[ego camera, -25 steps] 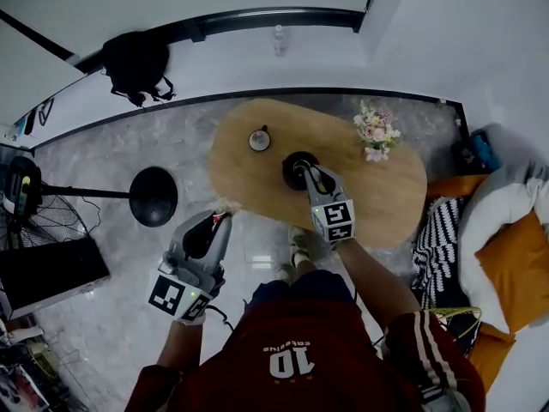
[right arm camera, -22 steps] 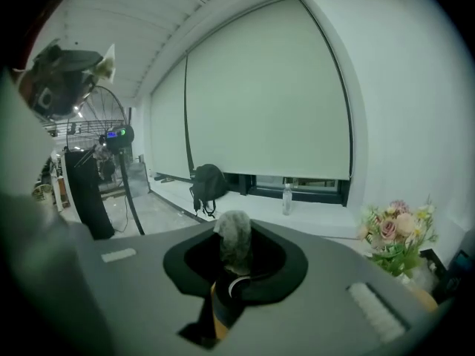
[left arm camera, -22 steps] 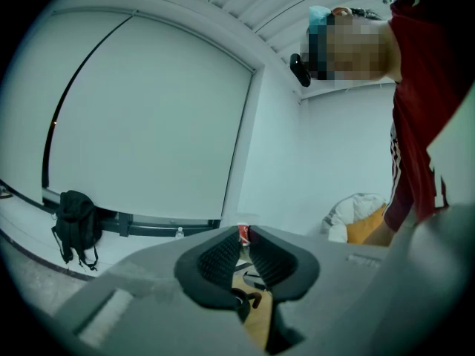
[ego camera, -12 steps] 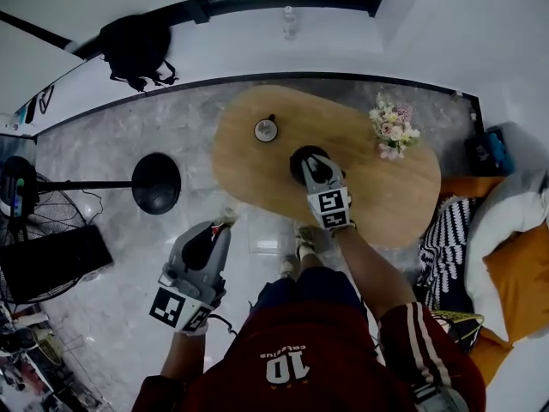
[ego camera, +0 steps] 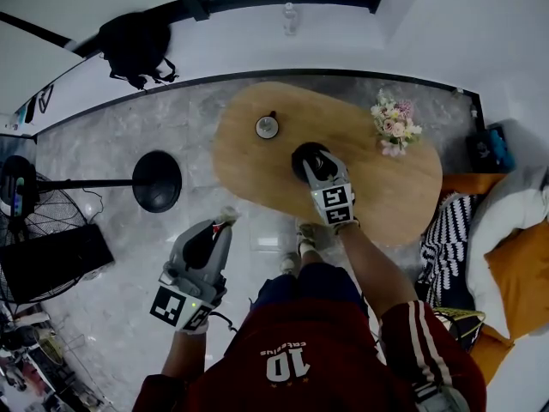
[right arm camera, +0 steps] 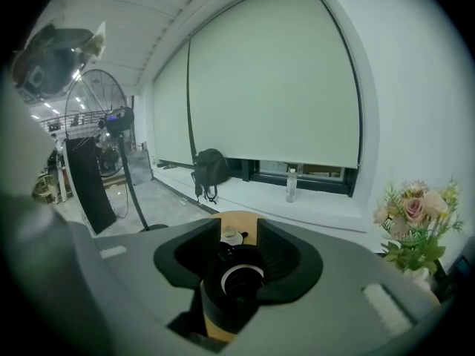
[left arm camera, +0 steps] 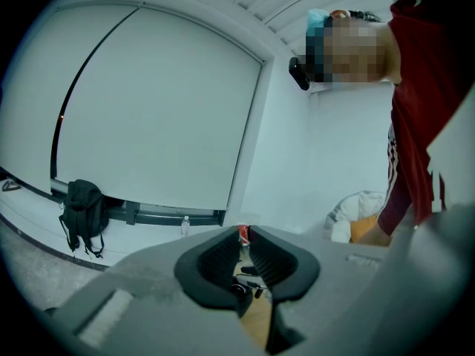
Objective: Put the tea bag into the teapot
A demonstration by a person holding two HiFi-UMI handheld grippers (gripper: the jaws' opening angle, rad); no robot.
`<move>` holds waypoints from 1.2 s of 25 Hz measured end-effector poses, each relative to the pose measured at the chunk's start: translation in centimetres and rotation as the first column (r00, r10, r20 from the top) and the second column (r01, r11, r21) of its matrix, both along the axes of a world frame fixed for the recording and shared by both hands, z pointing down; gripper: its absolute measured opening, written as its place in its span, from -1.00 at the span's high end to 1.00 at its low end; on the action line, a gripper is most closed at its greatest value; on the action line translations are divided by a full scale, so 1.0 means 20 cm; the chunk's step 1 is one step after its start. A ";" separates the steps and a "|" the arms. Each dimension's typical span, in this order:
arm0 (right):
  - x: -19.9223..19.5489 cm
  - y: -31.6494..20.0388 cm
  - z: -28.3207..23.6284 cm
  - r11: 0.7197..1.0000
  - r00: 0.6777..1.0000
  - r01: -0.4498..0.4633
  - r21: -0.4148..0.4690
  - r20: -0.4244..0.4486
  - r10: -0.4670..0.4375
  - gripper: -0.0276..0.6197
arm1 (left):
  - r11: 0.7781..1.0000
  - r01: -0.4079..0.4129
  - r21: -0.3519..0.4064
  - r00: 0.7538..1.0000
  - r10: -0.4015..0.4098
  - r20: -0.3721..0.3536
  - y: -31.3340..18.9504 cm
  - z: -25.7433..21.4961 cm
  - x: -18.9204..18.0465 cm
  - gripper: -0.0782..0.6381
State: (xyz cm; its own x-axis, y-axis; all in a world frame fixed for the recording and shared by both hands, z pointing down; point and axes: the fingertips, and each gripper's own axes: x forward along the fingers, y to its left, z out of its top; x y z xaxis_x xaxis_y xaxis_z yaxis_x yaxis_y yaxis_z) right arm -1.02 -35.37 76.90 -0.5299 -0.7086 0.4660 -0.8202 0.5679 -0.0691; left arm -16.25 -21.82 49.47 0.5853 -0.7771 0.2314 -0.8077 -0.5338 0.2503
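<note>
A black teapot [ego camera: 306, 156] stands open near the middle of the oval wooden table [ego camera: 386, 196]. Its lid [ego camera: 267, 126] lies apart at the far left. My right gripper [ego camera: 312, 160] hovers right above the pot, its jaws opening wide. In the right gripper view the pot's open mouth [right arm camera: 241, 279] sits just below the jaws of my right gripper [right arm camera: 239, 234], with nothing between them. No tea bag shows in any view. My left gripper [ego camera: 225, 223] hangs off the table's near left edge over the floor. It pinches a small red and white scrap [left arm camera: 243, 233] at its tips.
A bunch of pink flowers [ego camera: 393, 125] stands at the table's far right. A fan's round black base [ego camera: 157, 181] rests on the marble floor to the left. A black backpack [ego camera: 135, 54] and a bottle [ego camera: 291, 17] sit on the sill. Cushions [ego camera: 515, 281] lie at the right.
My right gripper has stayed over the teapot and its jaws have spread. My left gripper has kept its place and its grip.
</note>
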 end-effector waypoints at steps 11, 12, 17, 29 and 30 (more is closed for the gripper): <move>0.01 0.12 -0.31 0.997 1.000 0.017 0.075 -0.021 -0.015 0.45 | 0.998 -0.008 0.060 1.000 0.009 -0.009 0.09 -0.12 -0.03 0.65; 0.02 0.14 -0.36 0.996 1.000 0.019 0.086 -0.026 -0.017 0.45 | 0.997 -0.013 0.072 1.000 0.014 -0.017 0.10 -0.16 -0.03 0.65; 0.05 0.22 -0.63 0.989 0.999 0.004 0.147 -0.036 0.002 0.45 | 0.991 -0.023 0.135 0.999 0.027 -0.034 0.14 -0.32 -0.02 0.65; 0.08 0.57 -1.21 0.960 0.999 0.000 0.279 0.047 -0.014 0.45 | 0.965 -0.058 0.255 0.998 0.061 -0.006 0.29 -0.57 -0.03 0.65; 0.08 0.63 -1.27 0.960 0.997 -0.011 0.280 0.075 -0.010 0.45 | 0.963 -0.060 0.264 0.998 0.063 -0.005 0.31 -0.59 -0.04 0.65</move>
